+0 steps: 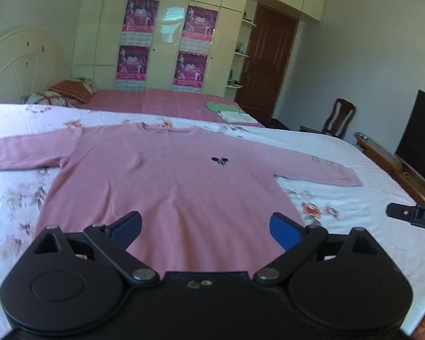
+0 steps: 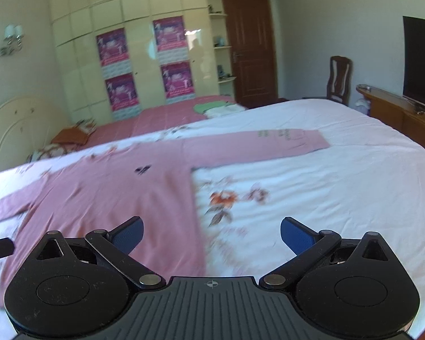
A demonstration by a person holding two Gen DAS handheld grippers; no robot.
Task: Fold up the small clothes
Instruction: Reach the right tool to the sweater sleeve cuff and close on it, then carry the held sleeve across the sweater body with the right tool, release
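Already the pink long-sleeved top (image 1: 167, 187) lies spread flat on the bed (image 1: 340, 206), its hem just ahead of our left gripper (image 1: 205, 228) and both sleeves stretched out to either side. Both our grippers stand wide apart and hold nothing, the right gripper (image 2: 211, 233) just off the top's right edge. We judge the fold not yet begun; next we must pinch a sleeve or the hem.

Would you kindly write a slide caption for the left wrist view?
Open left gripper above the hem of a pink long-sleeved top spread flat on a floral bedsheet.
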